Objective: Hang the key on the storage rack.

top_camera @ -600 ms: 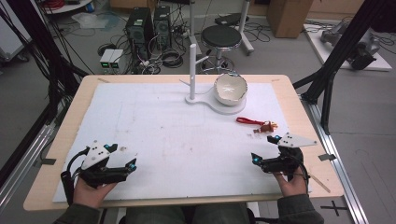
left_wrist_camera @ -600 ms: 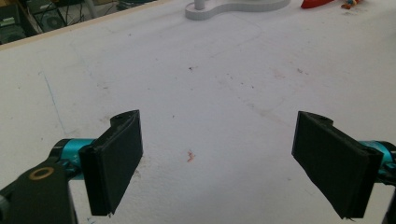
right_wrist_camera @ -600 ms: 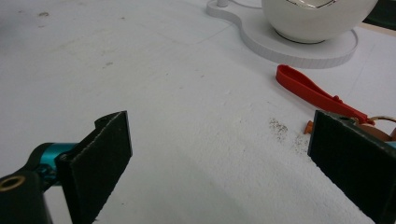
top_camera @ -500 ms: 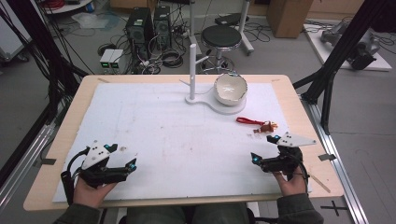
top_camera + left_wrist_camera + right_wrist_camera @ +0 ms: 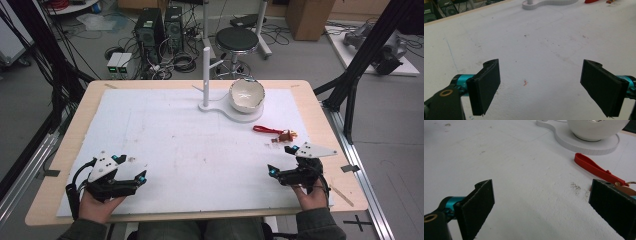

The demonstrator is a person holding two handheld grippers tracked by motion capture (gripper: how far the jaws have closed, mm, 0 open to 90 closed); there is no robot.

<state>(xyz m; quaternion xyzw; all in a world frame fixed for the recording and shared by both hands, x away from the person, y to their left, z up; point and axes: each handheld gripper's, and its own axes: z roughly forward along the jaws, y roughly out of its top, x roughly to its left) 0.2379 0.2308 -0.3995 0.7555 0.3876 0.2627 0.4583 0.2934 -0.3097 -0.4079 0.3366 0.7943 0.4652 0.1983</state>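
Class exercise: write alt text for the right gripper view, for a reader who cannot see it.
Two open black tongs rise from the bottom edge over a white table, with nothing between them. Just beyond the right-hand one lies a red strap with a small metal ring, and behind it a white bowl sits on a flat white stand.

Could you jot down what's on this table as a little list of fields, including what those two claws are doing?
table: wooden table under a white mat
far side: white stand with a bowl on its base
near the right claw: red strap with a small key ring, lying flat on the mat
left claw: open, nothing between the jaws, resting at the near left
right claw: open, empty, near right, close to the strap but apart from it
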